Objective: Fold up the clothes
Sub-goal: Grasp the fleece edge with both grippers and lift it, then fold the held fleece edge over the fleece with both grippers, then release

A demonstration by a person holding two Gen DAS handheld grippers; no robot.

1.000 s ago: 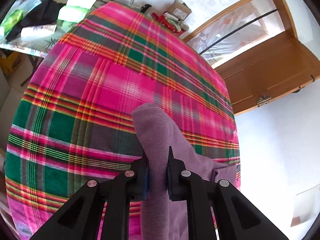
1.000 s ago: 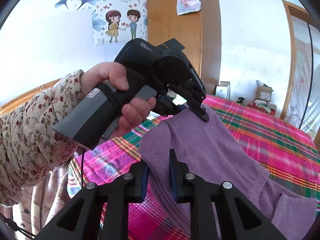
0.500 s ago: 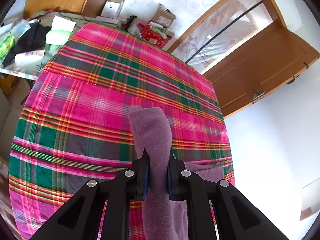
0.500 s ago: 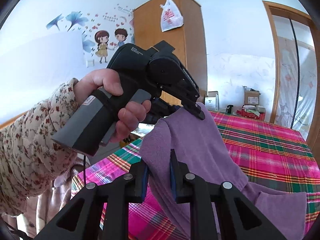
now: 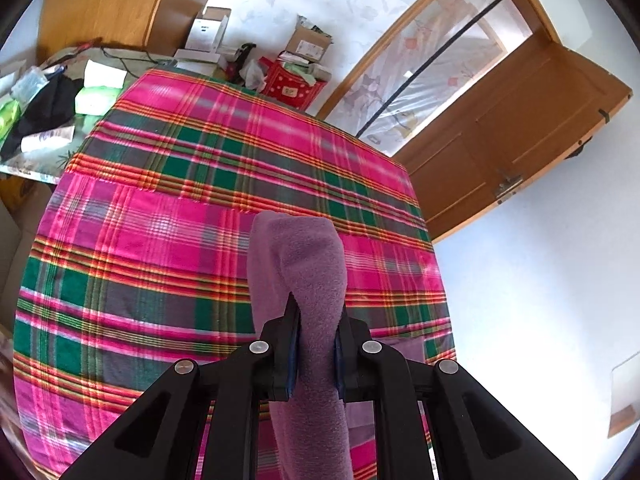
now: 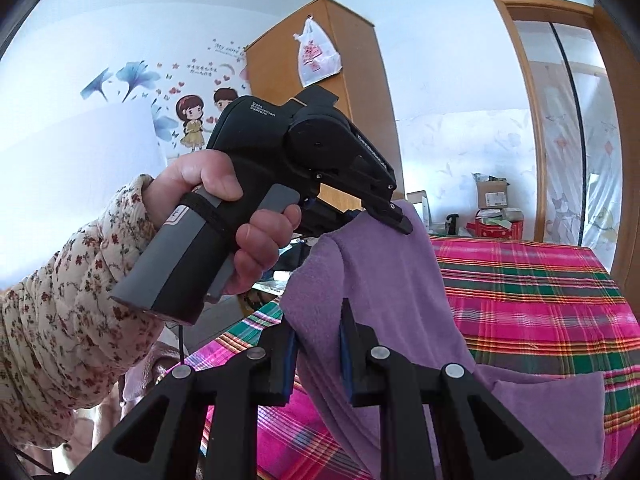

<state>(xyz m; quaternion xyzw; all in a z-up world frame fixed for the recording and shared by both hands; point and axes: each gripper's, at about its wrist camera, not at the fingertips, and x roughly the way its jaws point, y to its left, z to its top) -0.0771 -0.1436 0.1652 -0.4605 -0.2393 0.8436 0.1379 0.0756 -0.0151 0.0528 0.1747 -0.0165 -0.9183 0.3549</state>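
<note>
A purple fleece garment hangs between both grippers above a bed with a pink, green and red plaid cover. My left gripper is shut on a bunched edge of it. My right gripper is shut on another part of the same edge. In the right wrist view the left gripper is held in a hand up and to the left, and the cloth drapes down to the bed at lower right.
A cluttered side table stands left of the bed. Boxes and a red box lie on the floor beyond it. A wooden door is on the right, a wardrobe behind the hand.
Both grippers have risen with the garment still held. The bed looks farther below and more of the room shows. The cloth hangs longer.
</note>
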